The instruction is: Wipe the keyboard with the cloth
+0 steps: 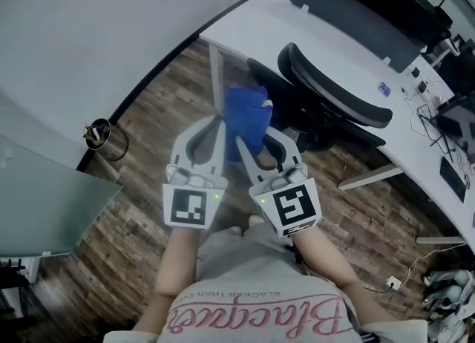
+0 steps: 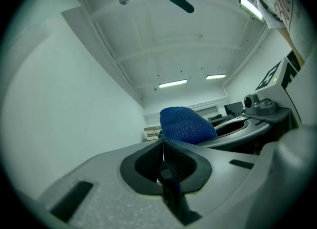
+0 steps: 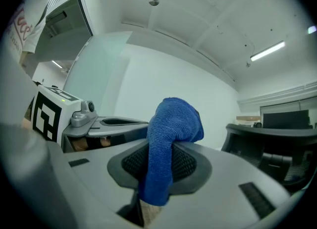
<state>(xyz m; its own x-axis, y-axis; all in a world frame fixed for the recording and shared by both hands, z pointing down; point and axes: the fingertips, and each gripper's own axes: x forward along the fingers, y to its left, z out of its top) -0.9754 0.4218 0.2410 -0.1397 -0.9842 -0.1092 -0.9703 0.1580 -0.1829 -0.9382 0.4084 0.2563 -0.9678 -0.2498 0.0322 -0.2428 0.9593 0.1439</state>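
A blue cloth hangs over the wooden floor in the head view, clamped in my right gripper. In the right gripper view the cloth bulges up out of the shut jaws of that gripper and a strip of it trails down between them. My left gripper is held close beside it on the left, its jaws shut with nothing in them; the cloth shows just behind its tips. A dark flat item lies at the desk's right end; I cannot tell if it is the keyboard.
A black office chair stands right in front of the grippers, tucked at a long white desk with monitors and cables. A small bin sits by the wall at the left, near a glass surface. A plug and cable lie on the floor.
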